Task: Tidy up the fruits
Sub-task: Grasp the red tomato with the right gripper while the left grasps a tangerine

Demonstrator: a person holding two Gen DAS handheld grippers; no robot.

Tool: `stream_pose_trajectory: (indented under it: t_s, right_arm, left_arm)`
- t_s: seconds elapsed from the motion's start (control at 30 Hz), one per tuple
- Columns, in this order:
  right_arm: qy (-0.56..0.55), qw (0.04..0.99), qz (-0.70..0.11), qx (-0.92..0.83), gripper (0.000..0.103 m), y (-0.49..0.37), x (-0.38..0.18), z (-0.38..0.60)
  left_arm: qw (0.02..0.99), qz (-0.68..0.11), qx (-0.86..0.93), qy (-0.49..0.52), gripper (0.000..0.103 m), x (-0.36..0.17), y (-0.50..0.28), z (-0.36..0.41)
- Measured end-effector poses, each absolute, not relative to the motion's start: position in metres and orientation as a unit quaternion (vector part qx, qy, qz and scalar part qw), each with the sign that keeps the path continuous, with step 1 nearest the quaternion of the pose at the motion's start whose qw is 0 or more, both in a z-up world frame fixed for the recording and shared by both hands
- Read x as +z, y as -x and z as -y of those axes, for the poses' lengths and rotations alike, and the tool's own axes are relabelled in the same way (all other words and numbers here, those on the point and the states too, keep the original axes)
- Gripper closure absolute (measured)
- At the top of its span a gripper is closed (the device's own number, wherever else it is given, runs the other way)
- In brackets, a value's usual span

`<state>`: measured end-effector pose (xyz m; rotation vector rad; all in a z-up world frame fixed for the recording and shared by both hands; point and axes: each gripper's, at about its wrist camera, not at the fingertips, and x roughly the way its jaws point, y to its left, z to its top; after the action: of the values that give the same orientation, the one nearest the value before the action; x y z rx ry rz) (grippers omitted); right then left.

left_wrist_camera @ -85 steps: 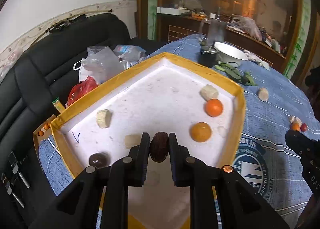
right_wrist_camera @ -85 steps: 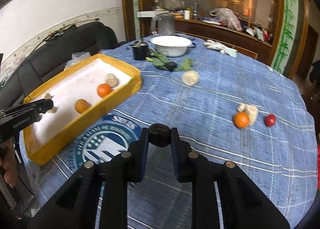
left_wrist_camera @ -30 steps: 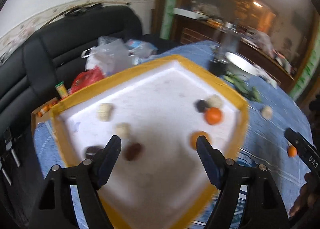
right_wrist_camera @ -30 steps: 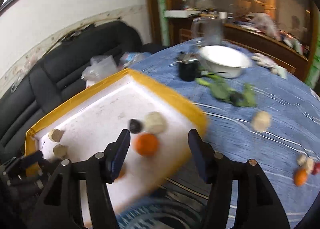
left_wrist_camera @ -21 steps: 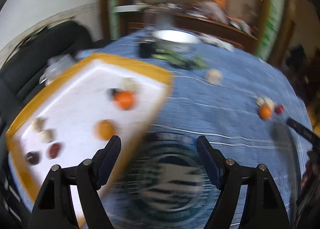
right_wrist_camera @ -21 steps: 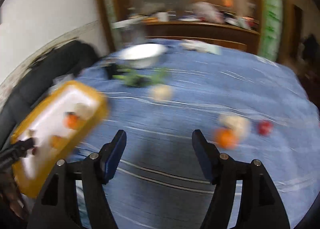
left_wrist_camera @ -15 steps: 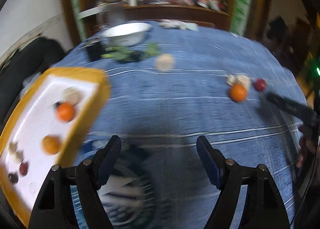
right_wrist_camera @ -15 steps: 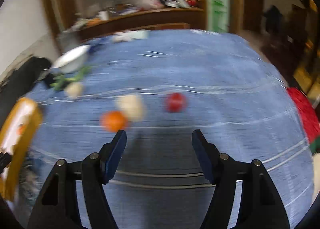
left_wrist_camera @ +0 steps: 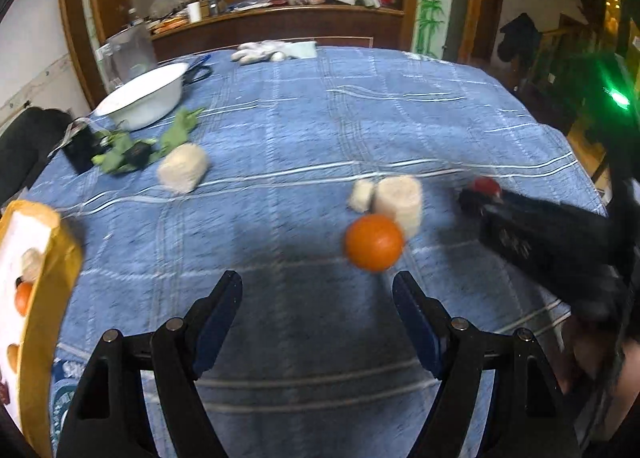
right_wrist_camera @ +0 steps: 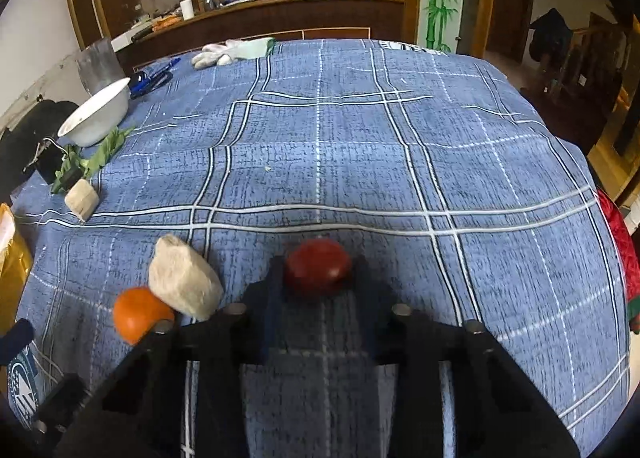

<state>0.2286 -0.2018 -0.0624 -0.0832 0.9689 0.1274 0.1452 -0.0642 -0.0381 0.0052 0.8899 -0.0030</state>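
A small red fruit (right_wrist_camera: 318, 262) lies on the blue checked tablecloth, between the fingers of my right gripper (right_wrist_camera: 318, 272). Its jaws are closing and both pads touch the fruit's sides. From the left wrist view that gripper (left_wrist_camera: 476, 199) reaches in from the right, with the red fruit (left_wrist_camera: 485, 185) at its tip. My left gripper (left_wrist_camera: 316, 292) hovers open and empty just short of an orange (left_wrist_camera: 374, 242). The orange (right_wrist_camera: 138, 316) rests against a pale chunk (right_wrist_camera: 184, 282). At the left edge is the yellow tray (left_wrist_camera: 52, 258), holding several fruits.
Two pale chunks (left_wrist_camera: 400, 199) lie behind the orange and another (left_wrist_camera: 183, 167) further left. A white bowl (left_wrist_camera: 140, 97), green leaves (left_wrist_camera: 140, 145) and a small black box sit at the back left. White gloves (right_wrist_camera: 232, 49) lie at the far edge. A hand holds the right gripper's handle.
Both views have swung from the yellow tray to the right part of the table. The right jaws have narrowed around the red fruit. The left jaws stay wide open.
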Motion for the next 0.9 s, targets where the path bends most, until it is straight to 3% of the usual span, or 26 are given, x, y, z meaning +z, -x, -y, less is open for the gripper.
stream_pose_trajectory:
  t_s: [0.17,0.23,0.27,0.33,0.9]
  right_arm:
    - [0.029,0.882,-0.466,0.062,0.070,-0.219,-0.058,0.212]
    - [0.017,0.884,-0.463,0.061,0.070,-0.211,-0.053,0.224]
    - [0.014,0.885,-0.462,0.060,0.070,-0.210,-0.051,0.226]
    - [0.005,0.888,-0.455,0.061,0.070,-0.203,-0.046,0.233]
    - [0.005,0.892,-0.446,0.076,0.070,-0.184,-0.039,0.229]
  left_arm:
    - [0.903,-0.428,-0.011,-0.010,0.025,-0.041,-0.163,0.083]
    - [0.901,-0.433,-0.004,-0.012,0.031,-0.046,-0.172,0.086]
    - [0.900,-0.436,-0.001,-0.017,0.051,-0.049,-0.174,0.087]
    - [0.900,-0.436,-0.009,-0.022,0.069,-0.050,-0.175,0.087]
    - [0.891,-0.452,0.016,-0.032,0.070,-0.042,-0.094,0.046]
